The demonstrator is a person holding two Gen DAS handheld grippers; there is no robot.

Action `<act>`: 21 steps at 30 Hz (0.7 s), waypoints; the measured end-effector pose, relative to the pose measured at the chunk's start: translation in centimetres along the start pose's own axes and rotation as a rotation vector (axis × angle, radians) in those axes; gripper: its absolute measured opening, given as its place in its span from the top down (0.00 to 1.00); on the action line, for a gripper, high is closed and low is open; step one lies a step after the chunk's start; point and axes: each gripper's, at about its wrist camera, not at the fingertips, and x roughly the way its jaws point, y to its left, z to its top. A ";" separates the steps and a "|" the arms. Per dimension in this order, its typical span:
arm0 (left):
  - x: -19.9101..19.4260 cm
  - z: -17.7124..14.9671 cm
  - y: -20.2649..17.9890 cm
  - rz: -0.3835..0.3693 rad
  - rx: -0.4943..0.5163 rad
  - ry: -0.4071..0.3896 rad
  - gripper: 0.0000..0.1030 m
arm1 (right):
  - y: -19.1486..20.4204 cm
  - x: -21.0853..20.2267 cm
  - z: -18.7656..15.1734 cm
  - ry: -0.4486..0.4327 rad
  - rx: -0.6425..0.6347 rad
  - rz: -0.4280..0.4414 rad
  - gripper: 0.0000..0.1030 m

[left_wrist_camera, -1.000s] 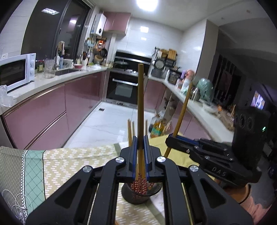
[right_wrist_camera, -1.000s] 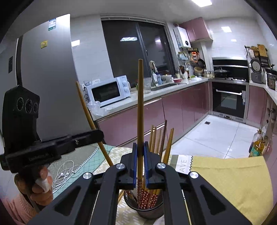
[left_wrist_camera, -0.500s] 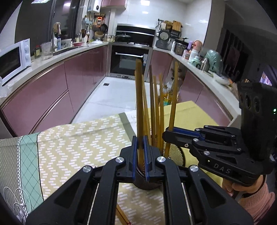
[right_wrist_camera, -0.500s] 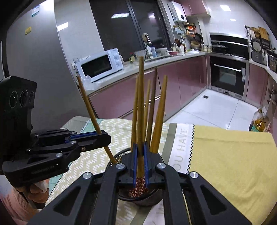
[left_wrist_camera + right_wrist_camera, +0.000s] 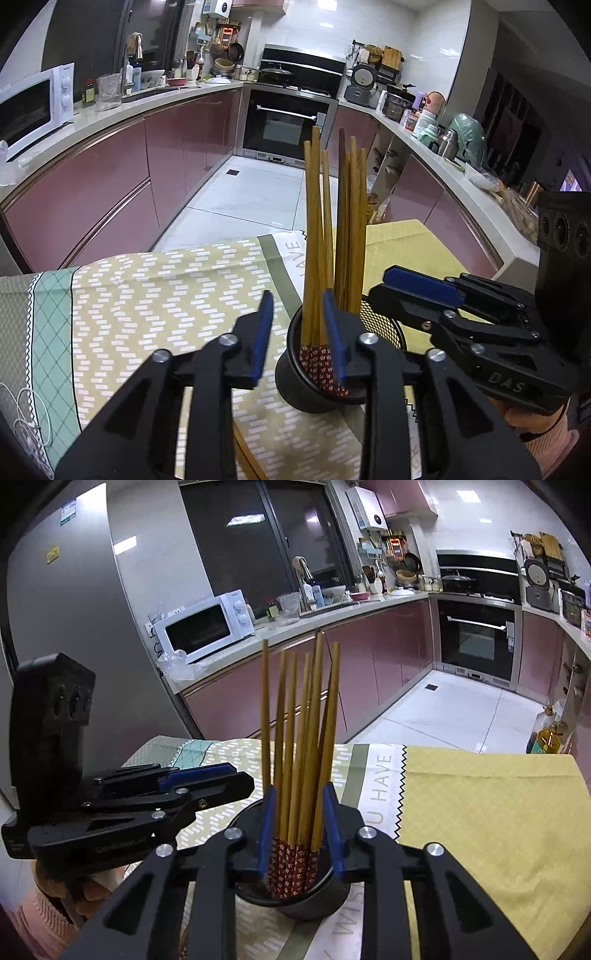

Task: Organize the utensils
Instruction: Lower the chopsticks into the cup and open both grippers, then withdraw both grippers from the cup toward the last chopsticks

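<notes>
with both chopsticks (image 5: 295,738) released into the holder (image 5: 295,901), the left gripper (image 5: 299,332) and right gripper (image 5: 300,823) had just parted their jaws slightly and gripped nothing, so each needed lifting straight clear.

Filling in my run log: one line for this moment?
left gripper: just opened | right gripper: just opened | chopsticks: released, upright in holder

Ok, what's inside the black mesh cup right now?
Wooden chopsticks stand upright in the black mesh cup, red patterned ends down. The cup wall hides their tips and the bottom.
</notes>
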 end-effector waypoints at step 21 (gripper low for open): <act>-9.8 -8.0 3.3 0.238 -0.034 -0.164 0.05 | 5.7 -2.2 -6.6 0.092 -0.145 0.168 0.39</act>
